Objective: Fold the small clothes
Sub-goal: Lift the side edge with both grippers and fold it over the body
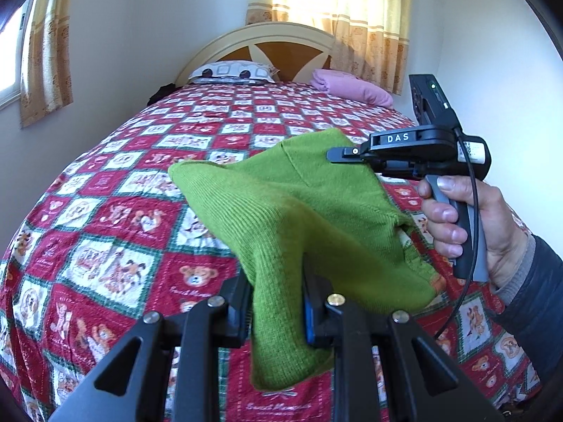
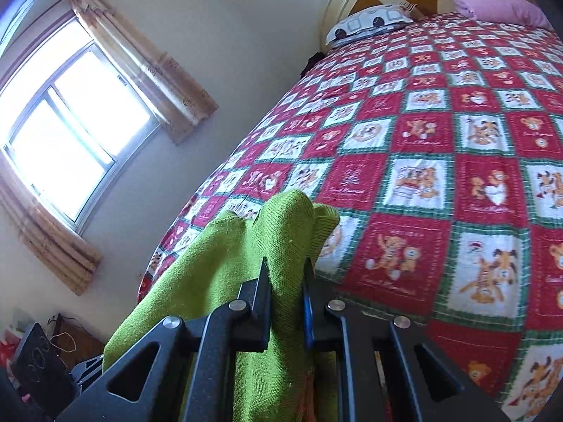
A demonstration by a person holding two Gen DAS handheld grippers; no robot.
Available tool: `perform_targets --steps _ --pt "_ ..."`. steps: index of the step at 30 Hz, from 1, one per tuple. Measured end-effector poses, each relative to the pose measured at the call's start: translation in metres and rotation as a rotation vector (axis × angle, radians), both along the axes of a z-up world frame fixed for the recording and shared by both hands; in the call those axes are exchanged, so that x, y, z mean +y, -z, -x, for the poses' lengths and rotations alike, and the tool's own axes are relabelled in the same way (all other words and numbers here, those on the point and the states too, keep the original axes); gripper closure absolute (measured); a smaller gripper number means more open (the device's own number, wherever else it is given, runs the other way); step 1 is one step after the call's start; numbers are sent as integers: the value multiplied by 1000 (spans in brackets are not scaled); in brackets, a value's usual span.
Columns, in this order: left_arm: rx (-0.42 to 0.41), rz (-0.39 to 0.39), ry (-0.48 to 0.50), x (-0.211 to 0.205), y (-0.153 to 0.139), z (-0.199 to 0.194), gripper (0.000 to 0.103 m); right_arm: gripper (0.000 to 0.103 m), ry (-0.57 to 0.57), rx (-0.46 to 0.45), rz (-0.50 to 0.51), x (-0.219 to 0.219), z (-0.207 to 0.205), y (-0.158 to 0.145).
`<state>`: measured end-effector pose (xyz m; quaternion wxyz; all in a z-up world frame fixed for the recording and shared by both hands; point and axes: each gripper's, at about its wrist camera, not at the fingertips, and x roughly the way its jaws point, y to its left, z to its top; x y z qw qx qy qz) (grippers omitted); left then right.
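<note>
Item: left gripper (image 1: pixel 278 302), nearest in the left wrist view. Jaws clenched on a bunched fold of the green knitted garment (image 1: pixel 299 211), which rises from between them.

Item: right gripper (image 2: pixel 286 295), nearest in the right wrist view. Jaws clamped tight on another gathered part of the same garment, the knit standing up in lumps beyond the fingertips. In the left view a person's hand (image 1: pixel 457 225) is wrapped around this gripper's handle.

Item: green knitted garment. Location: held in the air between both grippers, above the near part of the bed; it appears clear of the bedspread. It hangs draped, with no fold visible.

Item: bedspread (image 1: pixel 123 228), red and white squares with bear prints, covering the bed beneath.

Item: printed pillow (image 1: pixel 232 72) and folded pink cloth (image 1: pixel 352 88), far end, near the headboard (image 1: pixel 281 45).

Progress, as judged: early. Garment picked up only; laying flat, smoothing and folding remain.

Containers: none visible.
</note>
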<state>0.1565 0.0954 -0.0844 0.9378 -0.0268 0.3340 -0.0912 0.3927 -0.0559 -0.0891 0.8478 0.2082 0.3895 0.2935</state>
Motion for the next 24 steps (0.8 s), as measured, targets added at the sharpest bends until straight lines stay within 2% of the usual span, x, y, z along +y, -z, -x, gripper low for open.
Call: perform_targets --steps 24 --pt "30 -19 -75 44 20 4 79 90 -105 28 32 67 -24 10"
